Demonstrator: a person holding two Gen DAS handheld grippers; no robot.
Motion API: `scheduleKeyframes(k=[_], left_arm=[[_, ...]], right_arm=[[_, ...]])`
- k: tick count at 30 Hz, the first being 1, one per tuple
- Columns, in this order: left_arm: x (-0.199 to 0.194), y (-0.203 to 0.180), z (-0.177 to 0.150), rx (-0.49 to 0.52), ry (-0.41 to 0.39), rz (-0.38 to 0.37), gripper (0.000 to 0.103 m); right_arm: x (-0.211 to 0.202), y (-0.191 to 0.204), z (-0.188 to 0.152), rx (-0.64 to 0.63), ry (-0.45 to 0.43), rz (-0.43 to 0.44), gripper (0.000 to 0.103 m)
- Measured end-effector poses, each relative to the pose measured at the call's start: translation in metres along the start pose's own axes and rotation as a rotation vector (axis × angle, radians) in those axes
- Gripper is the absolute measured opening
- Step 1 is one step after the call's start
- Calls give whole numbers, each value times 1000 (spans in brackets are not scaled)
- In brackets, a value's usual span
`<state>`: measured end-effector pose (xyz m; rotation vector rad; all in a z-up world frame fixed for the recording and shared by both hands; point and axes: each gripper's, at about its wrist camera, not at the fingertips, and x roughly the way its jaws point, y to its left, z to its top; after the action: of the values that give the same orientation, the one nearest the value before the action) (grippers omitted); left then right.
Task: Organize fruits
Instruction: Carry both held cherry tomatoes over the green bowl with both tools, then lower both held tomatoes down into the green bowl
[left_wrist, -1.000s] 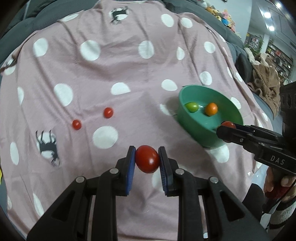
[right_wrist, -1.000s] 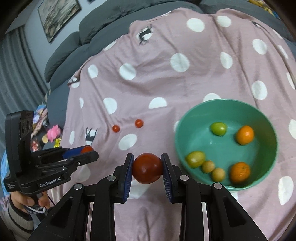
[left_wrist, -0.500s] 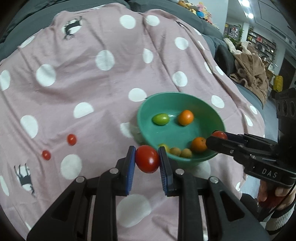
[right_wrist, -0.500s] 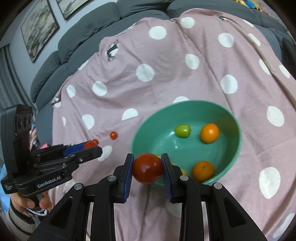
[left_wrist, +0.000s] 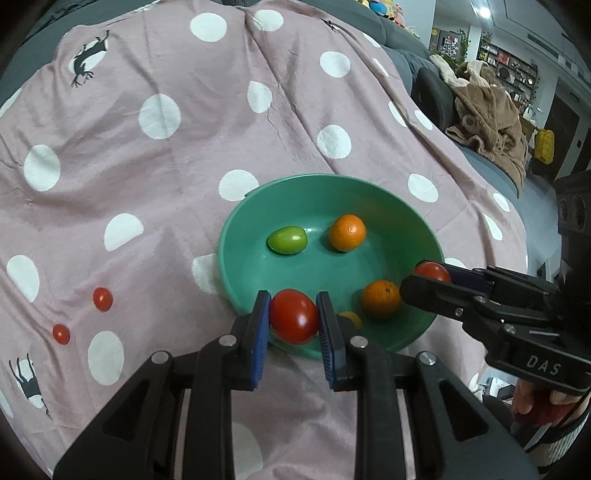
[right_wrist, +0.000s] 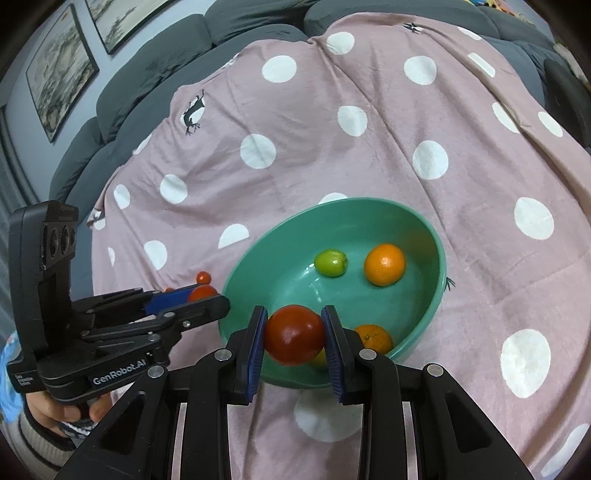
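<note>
A green bowl (left_wrist: 258, 206) (right_wrist: 424, 229) sits on the pink polka-dot cloth. It holds a green fruit (left_wrist: 287, 240) (right_wrist: 330, 262), two oranges (left_wrist: 347, 232) (left_wrist: 380, 299) and small yellow fruits that are mostly hidden. My left gripper (left_wrist: 294, 317) is shut on a red tomato (left_wrist: 293, 315) over the bowl's near rim. My right gripper (right_wrist: 294, 334) is shut on a dark red tomato (right_wrist: 294, 334) over the bowl's near rim; it shows in the left wrist view (left_wrist: 430, 273) at the bowl's right edge. Two small red tomatoes (left_wrist: 102, 299) (left_wrist: 61, 334) lie on the cloth left of the bowl.
The pink cloth (left_wrist: 166, 166) covers a grey sofa (right_wrist: 147, 55). A brown blanket (left_wrist: 491, 122) lies at the far right. Framed pictures (right_wrist: 59, 70) hang on the wall behind. The left gripper's body (right_wrist: 74, 332) is left of the bowl in the right wrist view.
Both grippers have moved toward the bowl with their tomatoes and now hang over its near rim. The bowl appears larger and closer in both views.
</note>
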<state>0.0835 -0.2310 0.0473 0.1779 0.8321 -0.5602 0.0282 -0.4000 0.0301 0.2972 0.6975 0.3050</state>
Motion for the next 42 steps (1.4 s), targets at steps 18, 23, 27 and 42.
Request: scheduleKeyframes(k=[18,23,27,42], left_arm=[[26,-3,5,23,46,0,25],[30,-2,6,27,54,-1,25],[32,-2,8,31,60,0,25],[47,-2,14,65,92,8,25]], right_arm=[[13,-5,8,-10,5,0,32],[18,-7,10,-10,10,-2,32],[20,-8,11,-13,12,-5,32],[31,-10,17,-23,26,-38,32]])
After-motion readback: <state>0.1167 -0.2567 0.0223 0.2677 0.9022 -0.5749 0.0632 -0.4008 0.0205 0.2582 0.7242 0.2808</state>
